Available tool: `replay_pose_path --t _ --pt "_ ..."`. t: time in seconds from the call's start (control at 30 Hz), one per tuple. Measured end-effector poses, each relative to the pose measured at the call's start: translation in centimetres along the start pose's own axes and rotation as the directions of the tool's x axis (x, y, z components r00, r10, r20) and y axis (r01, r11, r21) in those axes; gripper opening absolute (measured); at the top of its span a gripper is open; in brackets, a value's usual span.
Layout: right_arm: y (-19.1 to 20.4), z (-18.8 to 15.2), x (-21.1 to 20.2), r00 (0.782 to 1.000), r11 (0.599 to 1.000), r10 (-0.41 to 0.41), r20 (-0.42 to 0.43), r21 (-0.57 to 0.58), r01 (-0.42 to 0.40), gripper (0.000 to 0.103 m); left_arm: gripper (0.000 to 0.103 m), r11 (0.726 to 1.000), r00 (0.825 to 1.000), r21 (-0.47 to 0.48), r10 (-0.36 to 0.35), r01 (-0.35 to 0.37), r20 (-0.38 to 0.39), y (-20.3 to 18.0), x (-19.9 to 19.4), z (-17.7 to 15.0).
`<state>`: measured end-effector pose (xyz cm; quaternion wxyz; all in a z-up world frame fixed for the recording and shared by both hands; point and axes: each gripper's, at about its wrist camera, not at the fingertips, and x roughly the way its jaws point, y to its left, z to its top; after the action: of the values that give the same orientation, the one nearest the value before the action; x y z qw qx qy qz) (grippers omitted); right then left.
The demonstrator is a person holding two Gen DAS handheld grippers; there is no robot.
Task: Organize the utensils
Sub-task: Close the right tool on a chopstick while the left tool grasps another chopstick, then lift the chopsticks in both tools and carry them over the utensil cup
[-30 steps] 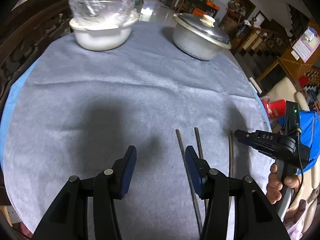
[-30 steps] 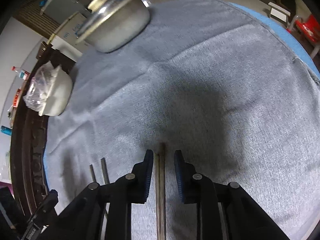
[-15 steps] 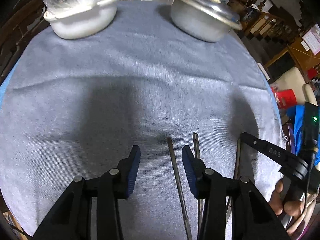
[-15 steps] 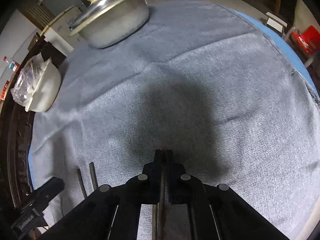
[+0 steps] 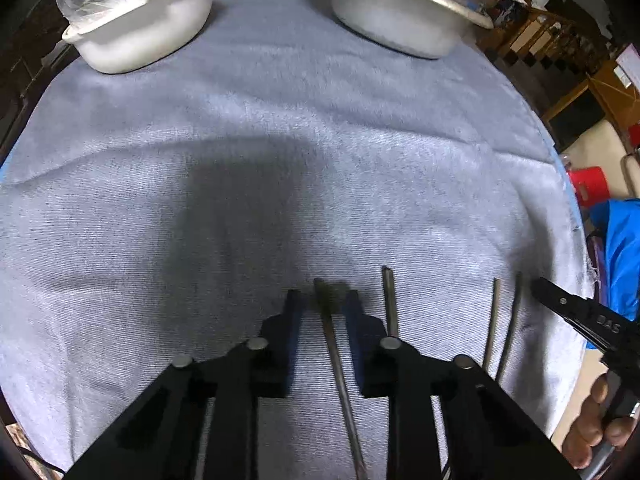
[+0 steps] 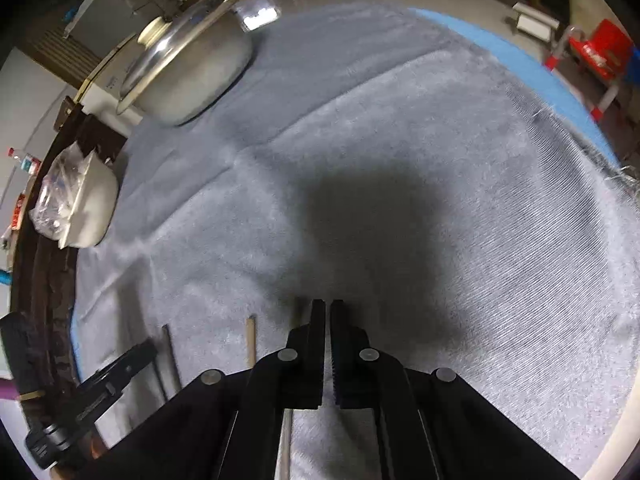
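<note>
The steel pot point(image 5: 404, 4) is cut off at the top edge in the left view. Whether the right claw point(image 6: 326, 308) grips a chopstick point(image 6: 285, 440) cannot be told.

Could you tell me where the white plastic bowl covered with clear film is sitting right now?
The white plastic bowl covered with clear film sits at the far left of the grey cloth, left of the lidded metal pot.

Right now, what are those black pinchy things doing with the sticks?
A person is sorting thin dark metal chopsticks on a grey tablecloth. The left gripper is open around one chopstick. The right gripper is almost shut; whether it grips anything is unclear. Another pair lies beside it.
</note>
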<state>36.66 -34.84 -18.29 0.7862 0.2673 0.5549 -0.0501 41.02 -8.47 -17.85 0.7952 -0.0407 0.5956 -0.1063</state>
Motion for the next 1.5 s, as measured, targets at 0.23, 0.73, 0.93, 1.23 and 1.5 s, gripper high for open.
replay_pose_path --t 0.23,0.73,0.93,1.23,1.5 --pt "1.2 -0.5 0.5 0.999 0.999 -0.044 -0.023 -0.025 0.043 0.007 0.006 0.998 1.0 0.054 0.02 -0.021 0.02 0.2 0.0 -0.4" --pt "2.9 -0.4 1.6 0.996 0.996 -0.076 -0.037 -0.046 0.074 0.015 0.018 0.997 0.999 0.065 -0.037 0.036 0.0 0.6 0.2 -0.3" --pt "4.7 -0.8 2.2 0.988 0.98 -0.154 0.007 -0.123 0.154 0.014 0.008 0.997 0.999 0.075 -0.013 0.01 0.033 0.3 0.5 -0.4" --pt "4.2 -2.2 1.1 0.995 0.988 -0.083 0.05 -0.126 0.089 0.007 0.005 0.997 0.996 0.077 -0.02 0.013 0.091 1.3 -1.3 -2.7" --pt "4.6 -4.6 -4.8 0.977 0.988 0.052 0.209 -0.153 -0.019 0.006 0.005 0.997 0.963 0.069 -0.05 0.032 0.265 2.9 -8.2 -4.2"
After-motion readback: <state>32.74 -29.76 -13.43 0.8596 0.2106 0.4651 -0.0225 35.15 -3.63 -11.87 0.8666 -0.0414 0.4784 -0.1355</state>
